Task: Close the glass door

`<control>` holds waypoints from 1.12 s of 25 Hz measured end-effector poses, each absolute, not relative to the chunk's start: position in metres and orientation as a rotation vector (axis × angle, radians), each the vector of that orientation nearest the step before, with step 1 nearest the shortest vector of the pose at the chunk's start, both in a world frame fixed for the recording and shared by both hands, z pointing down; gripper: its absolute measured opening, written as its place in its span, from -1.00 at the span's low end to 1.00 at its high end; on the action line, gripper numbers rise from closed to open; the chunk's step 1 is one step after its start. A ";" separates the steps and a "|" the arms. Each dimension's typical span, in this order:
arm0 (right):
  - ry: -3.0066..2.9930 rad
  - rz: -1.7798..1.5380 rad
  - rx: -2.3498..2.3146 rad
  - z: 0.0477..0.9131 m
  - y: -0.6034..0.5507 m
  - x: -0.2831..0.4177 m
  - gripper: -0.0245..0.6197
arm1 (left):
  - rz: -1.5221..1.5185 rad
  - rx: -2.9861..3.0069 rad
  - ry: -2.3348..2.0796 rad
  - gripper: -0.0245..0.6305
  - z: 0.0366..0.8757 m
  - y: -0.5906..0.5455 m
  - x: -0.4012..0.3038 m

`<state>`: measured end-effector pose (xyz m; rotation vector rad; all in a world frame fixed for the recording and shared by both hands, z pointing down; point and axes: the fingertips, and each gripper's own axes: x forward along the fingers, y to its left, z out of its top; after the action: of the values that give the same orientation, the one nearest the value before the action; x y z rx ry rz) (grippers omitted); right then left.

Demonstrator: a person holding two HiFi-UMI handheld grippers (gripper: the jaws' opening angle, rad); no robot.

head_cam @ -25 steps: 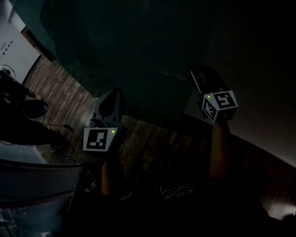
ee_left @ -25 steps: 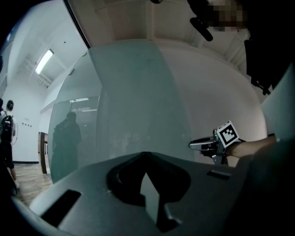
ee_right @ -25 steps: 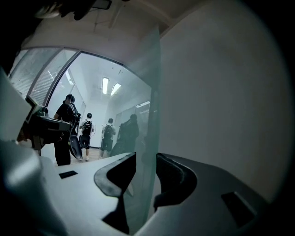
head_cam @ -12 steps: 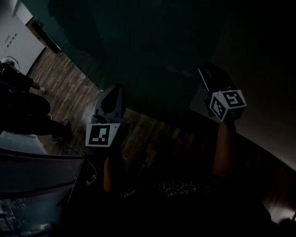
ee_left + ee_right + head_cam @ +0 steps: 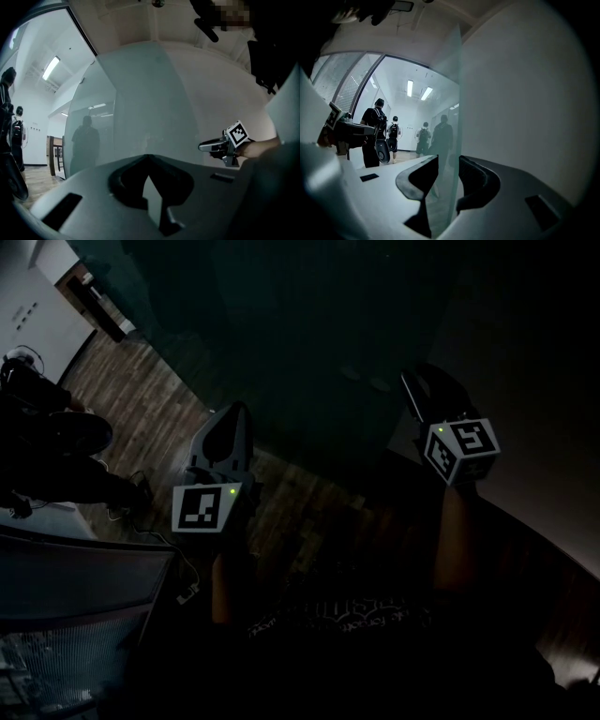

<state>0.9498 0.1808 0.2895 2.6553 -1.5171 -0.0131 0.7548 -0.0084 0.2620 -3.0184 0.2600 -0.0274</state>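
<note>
The glass door (image 5: 281,324) is a dark pane ahead of both grippers in the dim head view. Its free vertical edge (image 5: 452,93) runs between the jaws of my right gripper (image 5: 449,161), which is shut on it, one jaw on each face. That gripper (image 5: 412,385) is held level at the right and also shows in the left gripper view (image 5: 206,146). My left gripper (image 5: 230,418) points level at the frosted face of the door (image 5: 140,108). Its jaws (image 5: 148,157) are shut with nothing held; whether the tips touch the glass I cannot tell.
A plain wall (image 5: 525,93) stands just right of the door's edge. Beyond the glass, a bright corridor holds several people (image 5: 375,126). A person (image 5: 47,456) stands on the wooden floor (image 5: 141,399) at the left. A grey object (image 5: 75,615) sits at the lower left.
The head view has drifted slightly, so the floor and the people at the left sit a little differently. Both grippers keep their places at the door.
</note>
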 end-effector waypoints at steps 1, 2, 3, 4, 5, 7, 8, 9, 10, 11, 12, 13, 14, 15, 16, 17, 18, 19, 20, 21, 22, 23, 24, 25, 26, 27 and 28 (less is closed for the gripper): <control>-1.521 -0.009 2.654 0.290 0.181 0.953 -0.54 | -0.030 -3.014 0.266 -0.94 0.261 -0.008 0.758; -1.523 -0.007 2.653 0.290 0.181 0.952 -0.54 | -0.030 -3.009 0.270 -0.94 0.260 -0.008 0.756; -1.521 -0.007 2.653 0.290 0.182 0.946 -0.54 | -0.027 -3.005 0.272 -0.94 0.260 -0.008 0.749; -1.514 -0.014 2.651 0.291 0.182 0.933 -0.54 | -0.022 -3.005 0.274 -0.94 0.261 -0.009 0.736; -1.503 -0.027 2.650 0.292 0.181 0.915 -0.54 | -0.013 -3.006 0.276 -0.94 0.263 -0.010 0.717; -1.476 -0.058 2.648 0.295 0.179 0.872 -0.54 | 0.007 -3.008 0.280 -0.94 0.268 -0.012 0.673; -1.466 -0.068 2.649 0.297 0.179 0.854 -0.54 | 0.018 -3.008 0.283 -0.94 0.270 -0.013 0.655; -1.459 -0.075 2.648 0.299 0.179 0.842 -0.54 | 0.028 -3.007 0.288 -0.94 0.270 -0.013 0.641; -1.452 -0.081 2.645 0.300 0.179 0.833 -0.54 | 0.038 -3.005 0.294 -0.94 0.270 -0.013 0.631; -1.445 -0.086 2.640 0.301 0.179 0.828 -0.54 | 0.047 -3.003 0.302 -0.94 0.270 -0.013 0.624; -1.441 -0.090 2.635 0.302 0.178 0.823 -0.54 | 0.053 -3.001 0.309 -0.94 0.270 -0.013 0.618; -1.441 -0.093 2.632 0.302 0.178 0.819 -0.54 | 0.054 -2.998 0.315 -0.94 0.271 -0.013 0.612; -1.443 -0.093 2.632 0.303 0.179 0.814 -0.54 | 0.054 -2.997 0.320 -0.94 0.271 -0.012 0.607; -1.446 -0.093 2.632 0.303 0.179 0.809 -0.54 | 0.053 -2.996 0.325 -0.94 0.271 -0.011 0.600; -1.449 -0.093 2.633 0.303 0.180 0.803 -0.54 | 0.053 -2.995 0.330 -0.94 0.271 -0.010 0.593; -1.452 -0.093 2.633 0.303 0.180 0.796 -0.54 | 0.054 -2.995 0.335 -0.94 0.271 -0.010 0.585; -1.455 -0.095 2.633 0.303 0.179 0.789 -0.54 | 0.056 -2.994 0.340 -0.94 0.270 -0.011 0.577; -1.459 -0.096 2.633 0.303 0.178 0.782 -0.54 | 0.057 -2.993 0.345 -0.94 0.270 -0.011 0.569; -1.463 -0.095 2.633 0.302 0.177 0.776 -0.54 | 0.057 -2.992 0.350 -0.94 0.270 -0.012 0.561; -1.467 -0.093 2.633 0.302 0.175 0.769 -0.54 | 0.057 -2.991 0.355 -0.94 0.271 -0.013 0.554; -1.474 -0.091 2.634 0.301 0.174 0.762 -0.54 | 0.058 -2.991 0.360 -0.94 0.271 -0.013 0.546; -1.480 -0.090 2.634 0.300 0.174 0.754 -0.54 | 0.059 -2.991 0.365 -0.94 0.271 -0.013 0.536; -1.485 -0.090 2.632 0.299 0.173 0.744 -0.54 | 0.060 -2.992 0.370 -0.94 0.270 -0.013 0.524; -1.487 -0.093 2.627 0.296 0.172 0.731 -0.54 | 0.063 -2.993 0.376 -0.94 0.268 -0.013 0.509; -1.489 -0.096 2.620 0.293 0.171 0.716 -0.54 | 0.065 -2.993 0.382 -0.94 0.266 -0.014 0.493; -1.493 -0.099 2.614 0.290 0.170 0.705 -0.53 | 0.068 -2.990 0.389 -0.94 0.264 -0.014 0.480; -1.501 -0.101 2.611 0.290 0.168 0.698 -0.53 | 0.071 -2.985 0.395 -0.94 0.263 -0.013 0.471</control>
<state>0.6983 0.1682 0.2900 2.6109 -1.5006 -0.1008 0.4712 -0.0135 0.2627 -2.9852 0.3949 0.0710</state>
